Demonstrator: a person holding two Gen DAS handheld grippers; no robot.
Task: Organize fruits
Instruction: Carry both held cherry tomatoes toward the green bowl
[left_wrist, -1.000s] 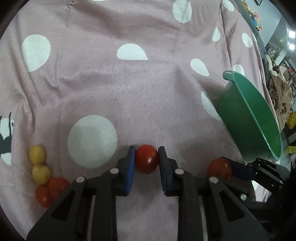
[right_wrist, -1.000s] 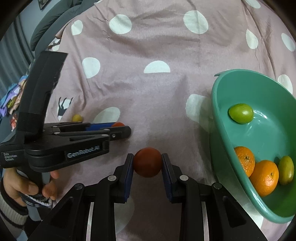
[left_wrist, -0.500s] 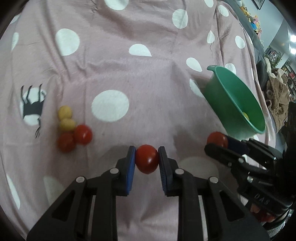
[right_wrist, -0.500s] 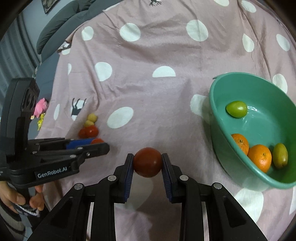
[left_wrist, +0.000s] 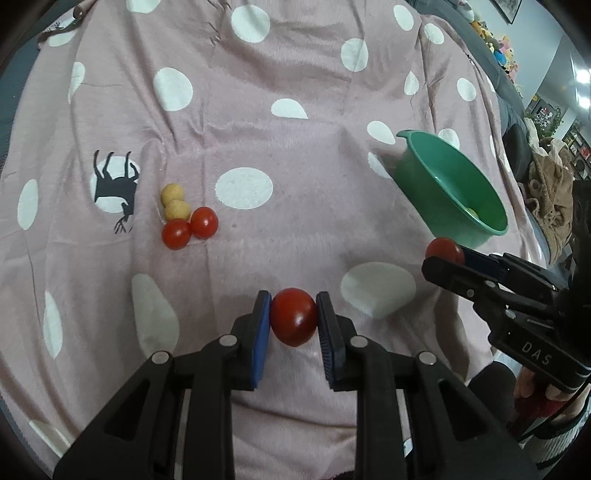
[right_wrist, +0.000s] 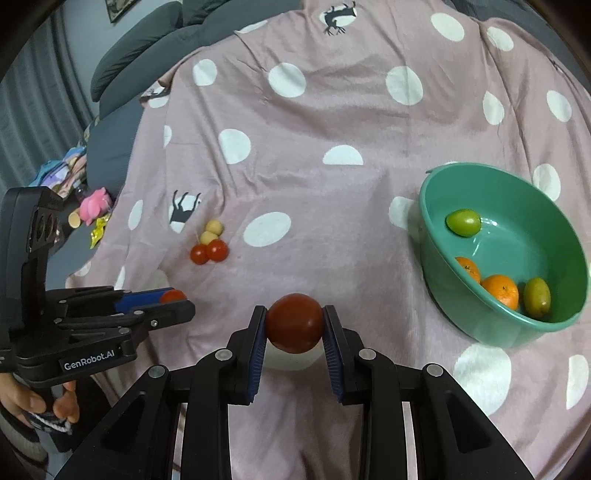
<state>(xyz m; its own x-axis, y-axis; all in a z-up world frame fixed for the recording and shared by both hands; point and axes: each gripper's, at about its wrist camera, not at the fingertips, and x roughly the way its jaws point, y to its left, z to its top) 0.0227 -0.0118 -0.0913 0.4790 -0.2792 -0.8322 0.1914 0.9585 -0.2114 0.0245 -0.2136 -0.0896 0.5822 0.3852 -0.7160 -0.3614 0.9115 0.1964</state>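
My left gripper (left_wrist: 293, 319) is shut on a red tomato (left_wrist: 293, 316), held above the pink dotted cloth. My right gripper (right_wrist: 294, 325) is shut on a second, larger red tomato (right_wrist: 294, 323); it also shows at the right of the left wrist view (left_wrist: 443, 251). The left gripper shows in the right wrist view (right_wrist: 173, 301). A green bowl (right_wrist: 432, 236) on the right holds two oranges (right_wrist: 498, 290) and two green fruits (right_wrist: 463, 222). Two small red tomatoes (left_wrist: 190, 228) and two yellow ones (left_wrist: 173, 201) lie together on the cloth at the left.
The pink cloth with white dots (right_wrist: 332, 122) covers the whole surface and drops off at the left edge. Toys and clutter (right_wrist: 92, 206) lie beyond that edge. A dark cushion (right_wrist: 147, 62) sits at the far left back.
Both grippers have risen and pulled back from the cloth, each still holding its tomato. The bowl and the small fruit cluster now look farther away.
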